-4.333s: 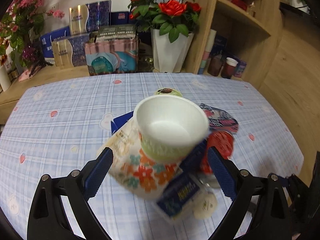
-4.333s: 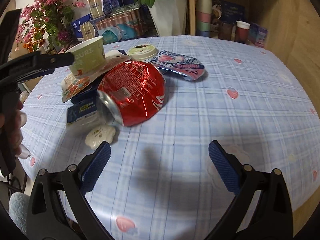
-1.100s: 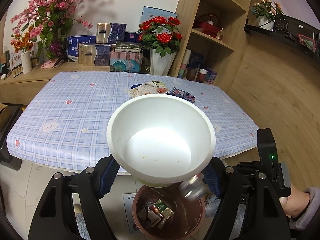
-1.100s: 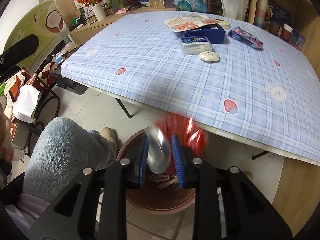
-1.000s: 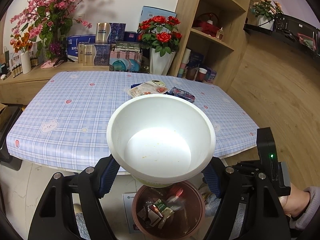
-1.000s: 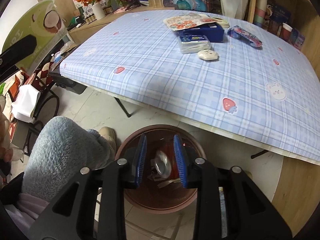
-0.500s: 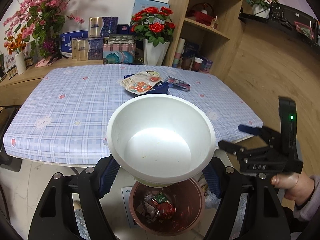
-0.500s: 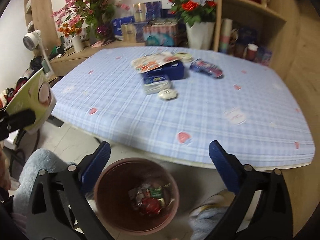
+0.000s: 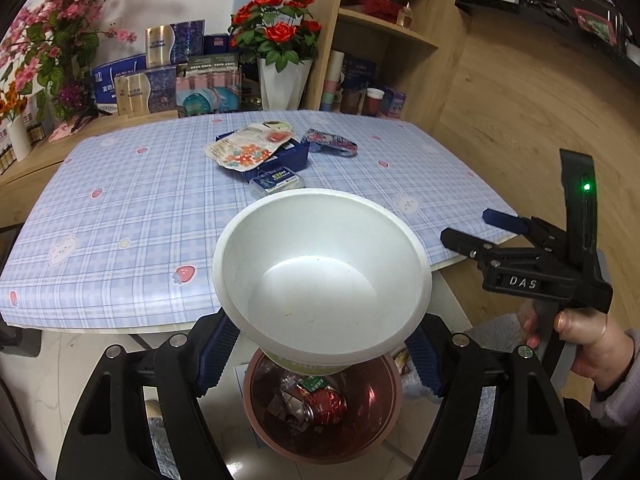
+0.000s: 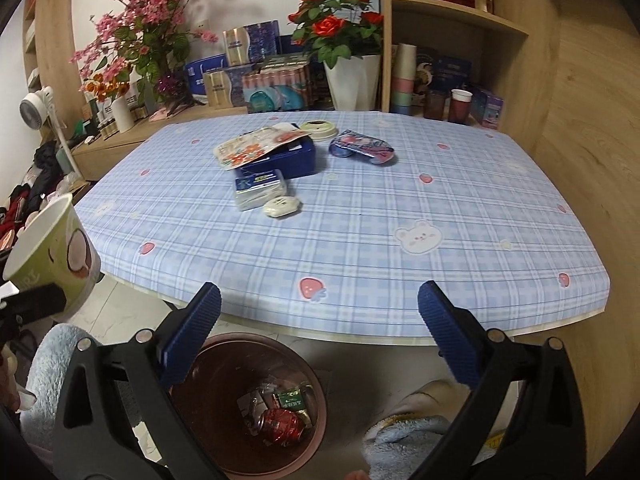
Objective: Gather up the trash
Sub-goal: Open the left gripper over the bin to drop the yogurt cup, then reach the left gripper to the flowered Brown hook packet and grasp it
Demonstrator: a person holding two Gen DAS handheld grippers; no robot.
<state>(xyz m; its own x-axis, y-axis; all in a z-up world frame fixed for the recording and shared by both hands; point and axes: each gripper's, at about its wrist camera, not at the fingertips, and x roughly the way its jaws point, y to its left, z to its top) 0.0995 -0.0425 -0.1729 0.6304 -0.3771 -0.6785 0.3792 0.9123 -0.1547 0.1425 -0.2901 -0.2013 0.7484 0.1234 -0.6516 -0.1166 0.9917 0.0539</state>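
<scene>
My left gripper (image 9: 320, 354) is shut on a white paper bowl (image 9: 320, 280), mouth up, held just above a brown trash bin (image 9: 384, 420) on the floor. A crushed red can (image 10: 280, 424) lies among wrappers inside the bin (image 10: 320, 408). My right gripper (image 10: 318, 312) is open and empty above the bin, facing the table edge. On the checked tablecloth (image 10: 360, 240) lie a floral wrapper (image 10: 256, 146), a blue box (image 10: 294, 164), a small blue-label pack (image 10: 260, 188), a white oval piece (image 10: 282, 206), a round lid (image 10: 318, 128) and a blue-pink pouch (image 10: 362, 146).
Flower vases, boxes and cups crowd the sideboard and wooden shelf (image 10: 460, 24) behind the table. A fluffy grey-blue slipper or rug (image 10: 412, 436) lies beside the bin. In the left wrist view a hand (image 9: 580, 332) holds the right gripper (image 9: 476, 226) at the right.
The red can fell from my right gripper into the bin. Its jaws then opened wide and it tipped up toward the table. The bowl in my left gripper sank slightly over the bin.
</scene>
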